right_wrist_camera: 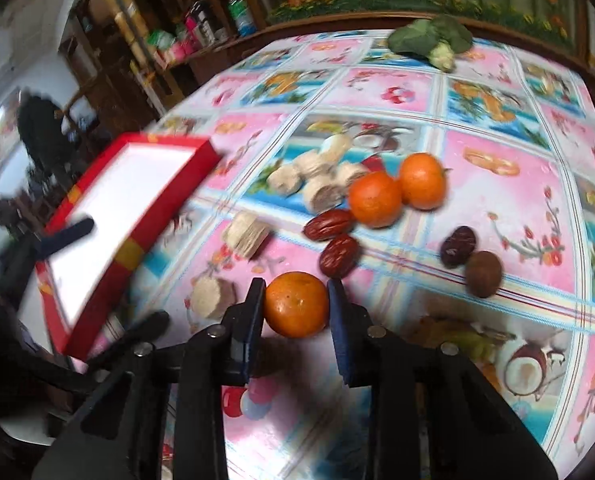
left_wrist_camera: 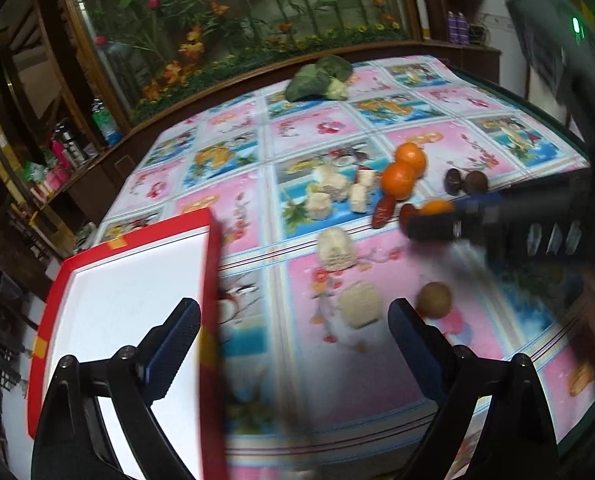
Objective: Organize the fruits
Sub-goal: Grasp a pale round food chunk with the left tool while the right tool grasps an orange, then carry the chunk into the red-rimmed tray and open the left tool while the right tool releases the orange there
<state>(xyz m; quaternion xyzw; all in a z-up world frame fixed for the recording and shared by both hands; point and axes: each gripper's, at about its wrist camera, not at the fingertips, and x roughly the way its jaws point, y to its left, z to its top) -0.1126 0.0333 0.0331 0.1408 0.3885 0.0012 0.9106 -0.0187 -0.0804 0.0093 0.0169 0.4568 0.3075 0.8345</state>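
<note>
Right tongs point(right_wrist_camera: 296, 304) clamp a mandarin point(right_wrist_camera: 295, 305) between the pads; left tongs point(left_wrist_camera: 293, 320) gape beside red tray point(left_wrist_camera: 213, 280).

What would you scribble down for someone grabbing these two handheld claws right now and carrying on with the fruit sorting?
Right gripper: jaws either side of a small orange mandarin, apparently closed on it.
Left gripper: jaws wide open, holding nothing, straddling the near wall of the red-rimmed white tray.
On the patterned tablecloth: two more mandarins, red dates, round brown fruits.
Done: nothing visible in the tray.
Left: move fruit into it.
</note>
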